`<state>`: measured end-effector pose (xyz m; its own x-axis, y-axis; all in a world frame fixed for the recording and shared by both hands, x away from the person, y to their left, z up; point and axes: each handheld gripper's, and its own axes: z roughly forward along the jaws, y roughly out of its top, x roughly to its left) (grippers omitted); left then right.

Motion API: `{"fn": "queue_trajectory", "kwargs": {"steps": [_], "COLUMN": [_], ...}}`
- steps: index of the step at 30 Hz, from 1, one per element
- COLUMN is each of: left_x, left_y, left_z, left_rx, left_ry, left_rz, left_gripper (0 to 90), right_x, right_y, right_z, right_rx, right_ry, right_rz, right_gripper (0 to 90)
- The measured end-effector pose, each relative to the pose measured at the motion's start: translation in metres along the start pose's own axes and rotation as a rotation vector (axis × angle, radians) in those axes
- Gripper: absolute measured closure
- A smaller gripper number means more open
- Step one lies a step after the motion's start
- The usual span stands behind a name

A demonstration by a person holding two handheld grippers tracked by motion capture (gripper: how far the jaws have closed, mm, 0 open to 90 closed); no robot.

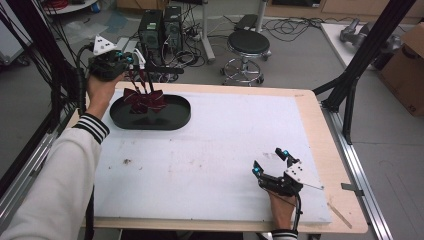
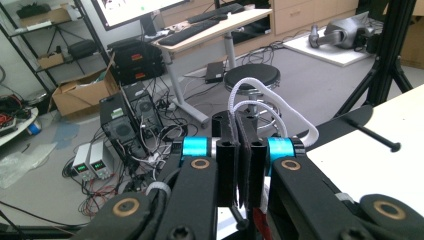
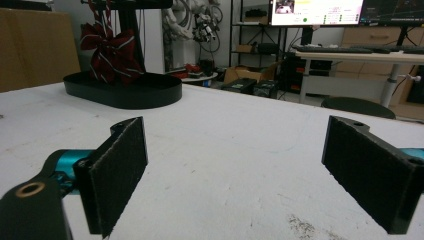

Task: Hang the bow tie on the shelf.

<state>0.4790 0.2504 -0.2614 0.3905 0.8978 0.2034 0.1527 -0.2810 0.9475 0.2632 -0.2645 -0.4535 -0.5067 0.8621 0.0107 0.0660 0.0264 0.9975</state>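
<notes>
The left claw [image 1: 136, 61] is clenched: in the left gripper view its two padded jaws stand pressed together on a thin dark strip with a looped white cord [image 2: 260, 97] arching just past them, which I take to be the neck strap of the dark red bow [image 1: 146, 99]. In the high view that bow, striped in white, hangs from the claw by thin straps and sits low over the black oval tray [image 1: 172, 121] at the far left of the counter [image 1: 210, 150]; whether its lower loops touch the tray floor I cannot tell. The bow looks like soft fabric, light and floppy, so it should drape and swing rather than keep a pose, and it is not fragile. The strap is a sound place to hold because the pads bite cloth well, though a thin band could slide through if the grip eases; the knot at the bow's middle would give a firmer, less swinging hold. Apart from the bow, I make out nothing else in the tray. A black post with a crossbar [image 3: 132, 5] rises at the tray. The right claw [image 1: 272, 162] rests well apart on the near right of the counter, released, jaws spread wide with nothing between them.
</notes>
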Motion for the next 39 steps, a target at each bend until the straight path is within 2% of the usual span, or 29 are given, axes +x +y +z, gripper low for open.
{"fn": "queue_trajectory", "kwargs": {"steps": [6, 11, 15, 27, 35, 37, 39], "left_x": [0.009, 0.014, 0.015, 0.015, 0.015, 0.016, 0.017], "left_y": [-0.004, -0.008, -0.011, -0.018, -0.017, -0.017, -0.017], "left_z": [0.005, 0.008, 0.011, 0.017, 0.018, 0.017, 0.017], "left_rx": [0.020, 0.053, 0.086, 0.169, 0.204, 0.197, 0.192], "left_ry": [0.026, 0.032, 0.038, 0.073, 0.120, 0.126, 0.121], "left_rz": [-0.007, -0.001, 0.026, 0.041, 0.052, 0.053, 0.046], "left_gripper": [87.4, 87.3, 87.3, 85.7, 69.8, 62.7, 50.8], "right_x": [0.000, 0.000, 0.000, -0.001, 0.000, 0.000, 0.000], "right_y": [0.000, 0.000, 0.000, 0.000, 0.000, 0.000, 0.000], "right_z": [0.000, 0.000, 0.000, 0.000, 0.000, 0.000, 0.000], "right_rx": [-0.001, -0.001, -0.001, -0.003, 0.001, 0.000, 0.000], "right_ry": [-0.002, -0.002, 0.000, -0.003, 0.001, 0.001, 0.001], "right_rz": [0.002, 0.002, -0.002, -0.001, -0.001, -0.001, -0.001], "right_gripper": [10.1, 10.1, 10.1, 10.1, 10.1, 10.1, 10.1]}}
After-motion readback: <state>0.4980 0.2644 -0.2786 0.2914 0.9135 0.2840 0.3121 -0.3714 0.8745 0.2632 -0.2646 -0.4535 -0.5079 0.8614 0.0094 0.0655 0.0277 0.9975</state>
